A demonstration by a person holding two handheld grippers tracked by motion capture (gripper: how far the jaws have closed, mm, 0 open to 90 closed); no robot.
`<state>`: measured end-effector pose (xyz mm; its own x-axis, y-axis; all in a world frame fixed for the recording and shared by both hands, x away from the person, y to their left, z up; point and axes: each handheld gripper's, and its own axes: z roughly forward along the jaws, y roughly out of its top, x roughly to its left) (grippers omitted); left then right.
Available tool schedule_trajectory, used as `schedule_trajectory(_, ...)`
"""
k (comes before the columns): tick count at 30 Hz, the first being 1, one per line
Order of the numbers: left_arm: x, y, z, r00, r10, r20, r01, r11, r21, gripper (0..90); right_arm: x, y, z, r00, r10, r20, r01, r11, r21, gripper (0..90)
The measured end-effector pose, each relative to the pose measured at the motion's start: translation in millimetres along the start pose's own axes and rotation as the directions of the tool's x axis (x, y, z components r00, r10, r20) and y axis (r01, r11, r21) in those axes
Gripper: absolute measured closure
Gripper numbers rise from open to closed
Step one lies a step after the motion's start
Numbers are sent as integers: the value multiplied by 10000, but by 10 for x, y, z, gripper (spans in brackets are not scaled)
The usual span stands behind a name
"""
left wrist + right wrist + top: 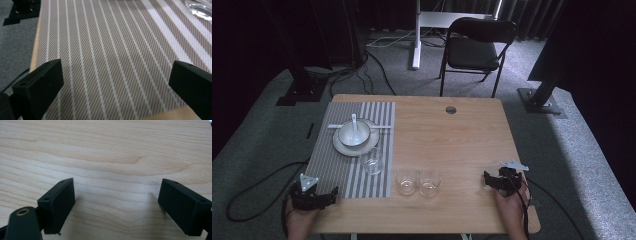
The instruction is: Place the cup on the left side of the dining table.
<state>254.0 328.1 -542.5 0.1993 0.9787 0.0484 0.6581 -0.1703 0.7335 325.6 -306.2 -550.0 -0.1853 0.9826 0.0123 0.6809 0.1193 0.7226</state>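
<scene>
1. The left gripper [333, 192] is rested at the near left corner of the wooden table [462, 135], its jaws spread wide with nothing between them; in the left gripper view, the striped placemat [107, 57] lies directly beneath and ahead of them.

2. The right gripper [488, 178] is held low at the near right edge, jaws likewise spread and empty, with bare wood grain under them in the right gripper view.

3. Two empty glasses [406, 181] [429, 183] are stood side by side between the two grippers, just off the placemat's right edge and nearer the left gripper; a third glass [372, 160] is set on the placemat, ahead and to the right of the left gripper.

4. A white bowl [354, 132] with a spoon [355, 127] is nested on a plate [343, 146] farther ahead of the left gripper, apparently laid as a place setting, which suggests the loose glasses are to be arranged around it.

5. Both grippers are judged to be parked in readiness, clear of the glassware.

6. No brand, label or legible writing is seen.
</scene>
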Motion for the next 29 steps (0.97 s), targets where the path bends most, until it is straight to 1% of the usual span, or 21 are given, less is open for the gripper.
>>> schedule_trajectory(4,43,-65,-43,9997,-109,202,109,9999,25,2,0,-1,-1,10000,-1,2,1,10000,-2,135)
schedule_trajectory(6,49,-100,-93,9989,71,464,-68,9999,-81,2,0,-1,-1,10000,-1,3,1,10000,0,135)
schedule_trajectory(7,49,-100,-93,9989,71,464,-68,9999,-81,2,0,-1,-1,10000,-1,3,1,10000,0,135)
schedule_trajectory(8,48,-113,-118,9991,214,377,-212,9997,-76,2,0,-1,-1,10000,3,2,-3,10000,1,135)
schedule_trajectory(11,64,-131,-159,9993,284,260,-280,9995,-165,2,0,-1,-1,10000,3,1,-3,10000,1,135)
schedule_trajectory(12,75,-141,-178,9991,203,362,-193,9995,-259,2,0,-1,-1,10000,-1,3,1,10000,1,135)
schedule_trajectory(13,75,-141,-178,9991,203,362,-193,9995,-259,2,0,-1,-1,10000,-2,2,2,10000,-1,135)
schedule_trajectory(14,95,-160,-205,9995,82,298,-74,9997,-243,2,0,-1,-1,10000,0,2,0,10000,0,135)
schedule_trajectory(17,108,-184,-215,9997,113,236,-109,9997,-200,2,0,-1,-1,10000,-1,0,1,10000,-2,135)
schedule_trajectory(18,115,-206,-211,9998,201,46,-200,9997,-113,2,0,-1,-1,10000,1,1,-1,10000,0,135)
schedule_trajectory(20,120,-212,-208,9998,220,-9,-220,9997,-103,2,0,-1,-1,10000,0,2,0,10000,0,135)
schedule_trajectory(21,128,-216,-202,9999,134,-20,-134,9998,-113,2,0,-1,-1,10000,7,2,-7,10000,-1,135)
schedule_trajectory(24,131,-213,-201,10000,66,-33,-66,9999,-130,2,0,-1,-1,10000,4,3,-4,10000,-2,135)
schedule_trajectory(25,133,-216,-207,9999,-140,92,143,9995,-274,2,-1,0,0,10000,12,18,-12,10000,-5,135)
schedule_trajectory(26,133,-217,-208,9997,-199,102,202,9993,-303,2,0,2,3,10000,42,47,-42,10000,-7,135)
schedule_trajectory(28,127,-220,-204,9998,-183,57,184,9995,-246,2,0,4,4,10000,63,63,-63,10000,-3,135)
schedule_trajectory(29,121,-226,-188,9999,-78,-130,76,9999,-150,2,1,5,4,10000,70,65,-70,10000,-3,135)
